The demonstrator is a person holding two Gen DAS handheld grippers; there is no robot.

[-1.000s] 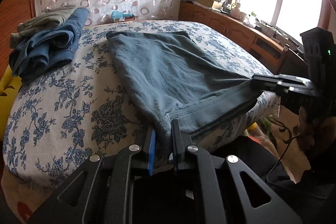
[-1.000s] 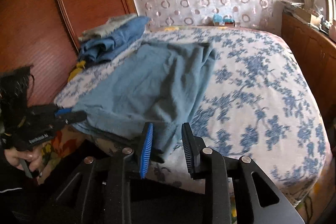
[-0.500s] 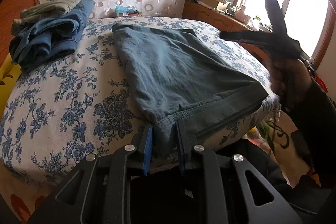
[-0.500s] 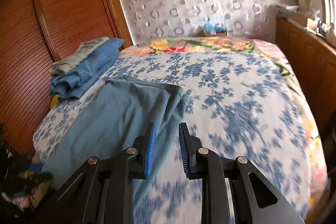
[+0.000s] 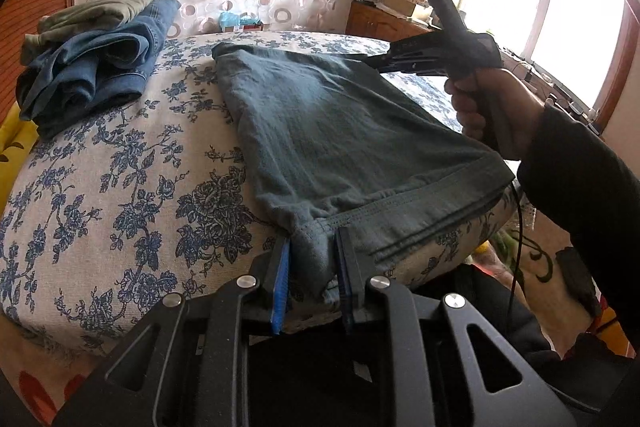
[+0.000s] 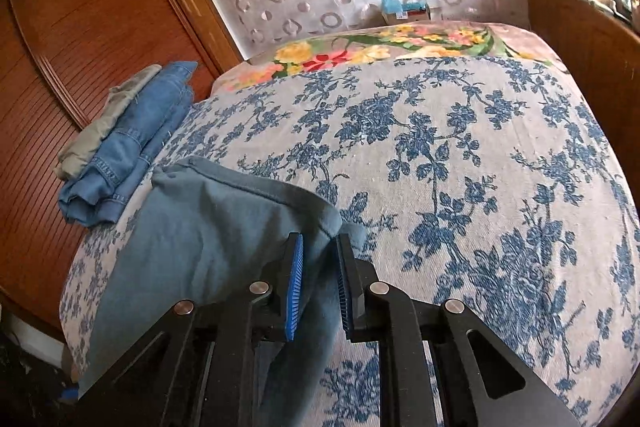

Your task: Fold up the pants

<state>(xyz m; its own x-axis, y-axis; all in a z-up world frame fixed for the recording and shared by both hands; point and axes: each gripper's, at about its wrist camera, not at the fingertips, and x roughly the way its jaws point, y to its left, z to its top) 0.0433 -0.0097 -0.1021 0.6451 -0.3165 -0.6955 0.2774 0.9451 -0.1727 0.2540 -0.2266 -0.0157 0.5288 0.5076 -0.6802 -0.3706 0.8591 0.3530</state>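
Note:
Grey-blue pants [image 5: 340, 131] lie flat on the flowered bed [image 5: 120, 167], their hemmed near edge at the bed's front. My left gripper [image 5: 312, 251] is shut on the near left corner, with fabric bunched between its pads. A hand [image 5: 480, 107] holds my right gripper [image 5: 370, 61] at the far right corner of the pants. In the right wrist view that gripper [image 6: 320, 247] has its jaws closing on the seamed corner of the pants [image 6: 208, 227], and cloth fills the gap between the pads.
Folded jeans [image 5: 92, 75] with an olive garment [image 5: 96, 15] on top sit at the bed's far left, beside a wooden wardrobe [image 6: 80, 27]. A cluttered wooden cabinet [image 5: 384, 23] runs under the window on the right. A tissue box [image 5: 240, 23] stands behind the bed.
My right gripper left the near right edge of the pants, swung out over the bed to the far corner and narrowed its jaws onto the cloth. The left gripper kept its hold.

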